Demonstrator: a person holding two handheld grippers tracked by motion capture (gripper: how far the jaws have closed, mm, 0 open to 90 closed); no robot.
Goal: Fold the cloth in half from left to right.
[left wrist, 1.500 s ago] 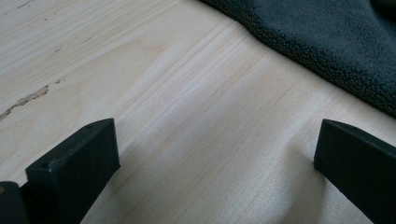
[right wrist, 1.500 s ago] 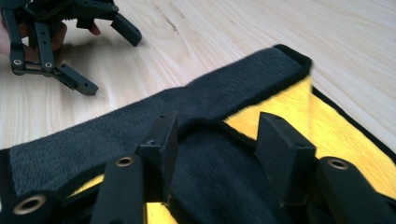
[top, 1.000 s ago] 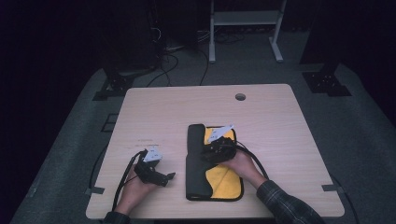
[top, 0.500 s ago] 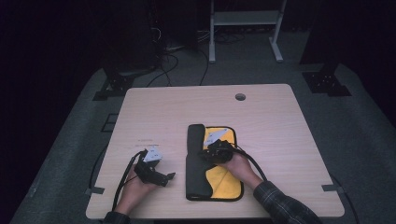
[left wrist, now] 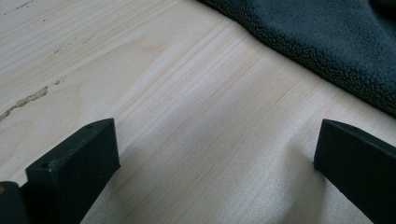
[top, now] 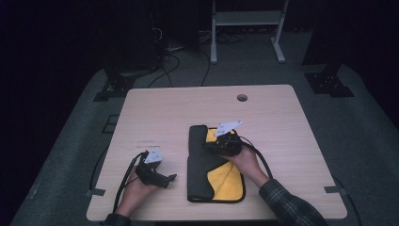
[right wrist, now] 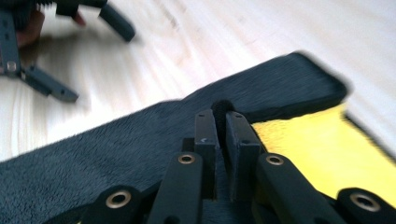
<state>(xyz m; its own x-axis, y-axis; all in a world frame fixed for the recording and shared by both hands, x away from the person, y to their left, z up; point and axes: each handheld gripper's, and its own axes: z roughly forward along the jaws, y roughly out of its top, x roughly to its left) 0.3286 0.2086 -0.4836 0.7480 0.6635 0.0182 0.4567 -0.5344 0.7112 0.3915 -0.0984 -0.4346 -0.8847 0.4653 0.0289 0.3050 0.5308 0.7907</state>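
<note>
you are at a light wooden table that fills the middle of the high view, with a small round hole near its far edge.

a cloth lies in the lower centre of that view, near the table's front edge. it is dark grey on its outer side and bright yellow on its inner side. the grey side is folded over along the left, so a long dark band runs from top to bottom, and the yellow shows to the right of it.

your right gripper sits over the upper part of the cloth, with your right hand behind it and a plaid sleeve reaching in from the lower right corner. in the right gripper view its jaws are pressed nearly together on a small raised pinch of the grey cloth, with the yellow side at the right of the frame.

your left gripper is in the lower left of the high view, held in your left hand, low on the bare wood just left of the cloth. in the left gripper view its jaws are spread wide apart with only bare wood between them, and the grey cloth edge crosses the upper right corner of the frame, apart from the jaws.
</note>
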